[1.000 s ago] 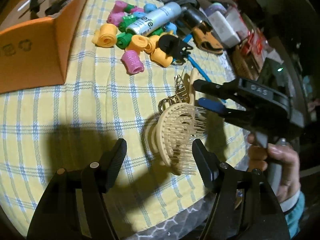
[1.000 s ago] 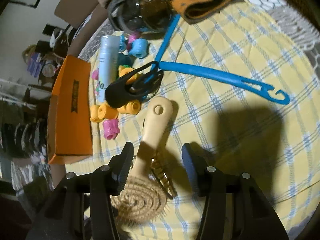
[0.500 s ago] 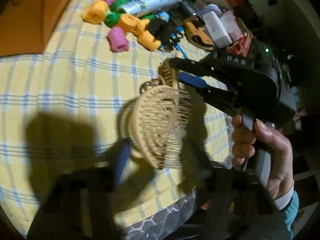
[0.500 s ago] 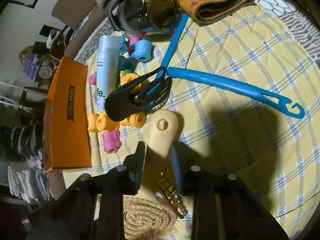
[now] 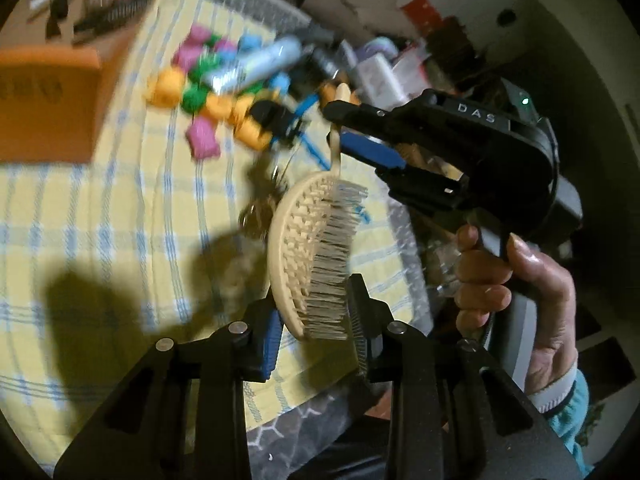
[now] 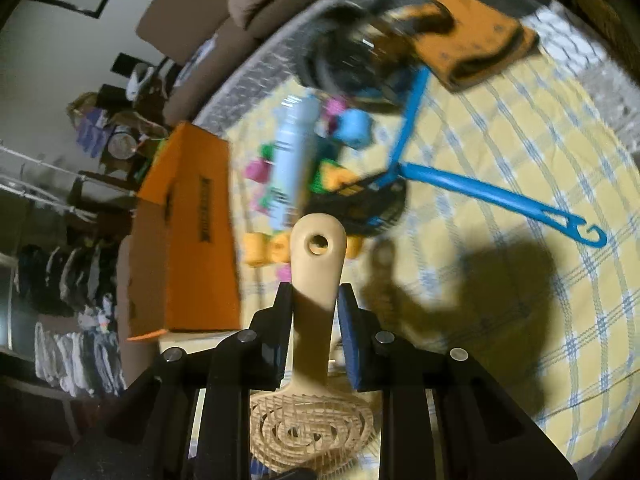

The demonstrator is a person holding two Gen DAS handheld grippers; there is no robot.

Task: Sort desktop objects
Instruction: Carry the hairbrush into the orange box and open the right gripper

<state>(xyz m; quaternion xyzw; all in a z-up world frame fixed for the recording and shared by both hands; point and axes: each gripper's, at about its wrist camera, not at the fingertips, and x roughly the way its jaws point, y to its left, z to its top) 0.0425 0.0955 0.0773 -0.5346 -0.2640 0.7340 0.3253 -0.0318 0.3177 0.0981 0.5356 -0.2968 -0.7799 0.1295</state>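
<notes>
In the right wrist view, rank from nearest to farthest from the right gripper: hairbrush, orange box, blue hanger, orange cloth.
1. hairbrush: handle clamped in the right gripper.
2. orange box: just to the left on the tablecloth.
3. blue hanger: ahead and to the right; box and hanger are fairly close to call.
4. orange cloth: farthest, at the table's far edge, upper right.

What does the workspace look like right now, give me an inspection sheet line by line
Surface: yellow checked tablecloth.
Job's things: hairbrush lifted off the cloth; orange box at the side.
Clutter: foam rollers, spray bottle, blue hanger, black clip, orange cloth.
Grippers: right claw shut on the handle; left claw closed around the brush head.
Cables: nothing seen.
Surroundings: sofa, hanging clothes.
</notes>
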